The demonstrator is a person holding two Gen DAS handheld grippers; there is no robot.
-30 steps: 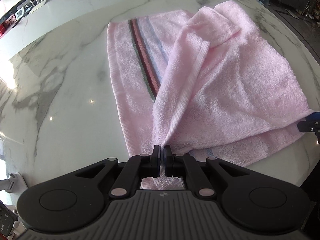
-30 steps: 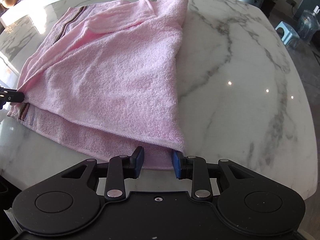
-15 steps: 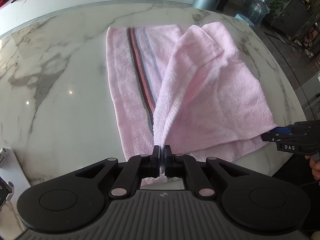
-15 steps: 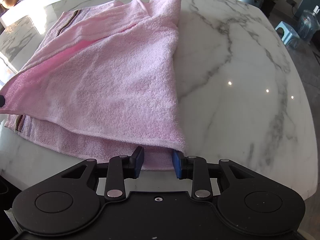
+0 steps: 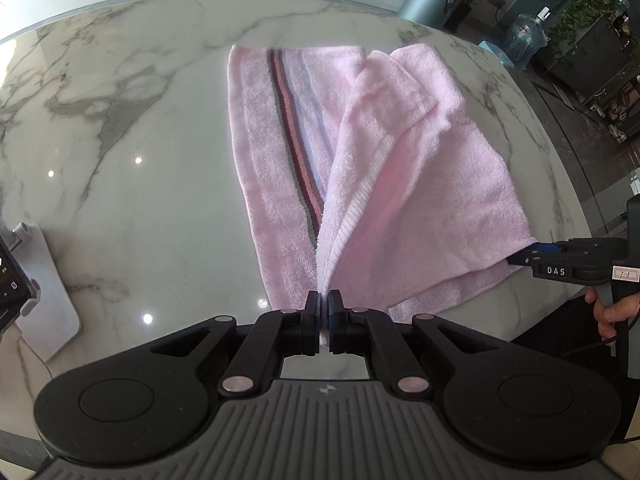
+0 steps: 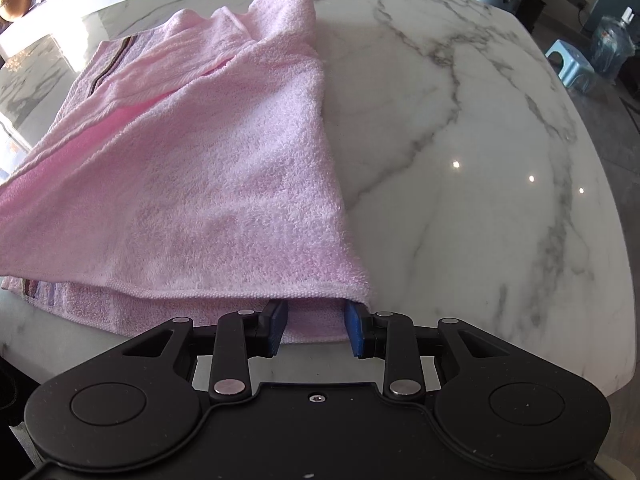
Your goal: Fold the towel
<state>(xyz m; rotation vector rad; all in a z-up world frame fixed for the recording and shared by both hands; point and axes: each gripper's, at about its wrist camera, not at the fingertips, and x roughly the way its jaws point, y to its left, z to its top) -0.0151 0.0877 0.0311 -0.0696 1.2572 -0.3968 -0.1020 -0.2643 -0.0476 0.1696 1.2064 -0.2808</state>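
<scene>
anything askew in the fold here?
Yes. The upper layer of the pink towel lies diagonally, not square over the lower one: the striped band stays exposed at left and its far corner is bunched. Left hand-held gripper pinches the near corner.

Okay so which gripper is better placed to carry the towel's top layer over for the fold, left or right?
Left. The left gripper is already shut on the towel corner, lifting that layer. The right gripper is open at the near right corner, gripping nothing yet.
</scene>
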